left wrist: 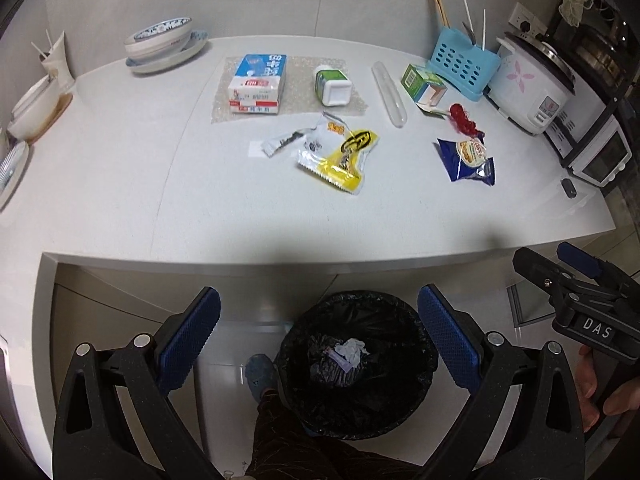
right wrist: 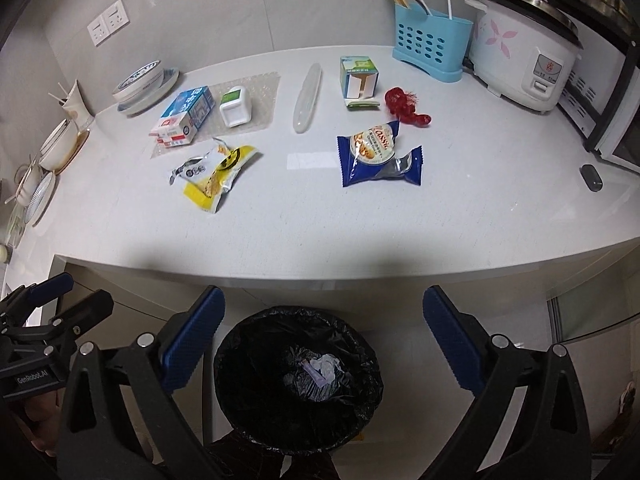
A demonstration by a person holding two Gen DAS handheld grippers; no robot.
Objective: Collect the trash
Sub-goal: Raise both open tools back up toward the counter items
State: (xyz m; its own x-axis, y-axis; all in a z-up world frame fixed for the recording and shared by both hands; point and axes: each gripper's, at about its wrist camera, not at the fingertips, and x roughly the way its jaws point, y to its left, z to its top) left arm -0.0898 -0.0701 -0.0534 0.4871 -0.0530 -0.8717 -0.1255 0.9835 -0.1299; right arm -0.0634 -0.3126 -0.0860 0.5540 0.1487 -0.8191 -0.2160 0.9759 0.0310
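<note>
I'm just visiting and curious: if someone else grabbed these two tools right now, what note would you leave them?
Left gripper and right gripper: both open, empty, held over the black-lined bin below the counter edge.
Done: crumpled paper already in the bin.
Left on the counter: yellow wrapper, blue snack wrapper, red plastic scrap, opened green carton.

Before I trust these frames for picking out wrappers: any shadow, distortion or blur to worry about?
Left wrist view: a broad shadow darkens the counter's front edge; fisheye bows that edge; the yellow wrapper stays sharp. Right wrist view: same shadow band, the blue wrapper readable, the bin interior dark.
</note>
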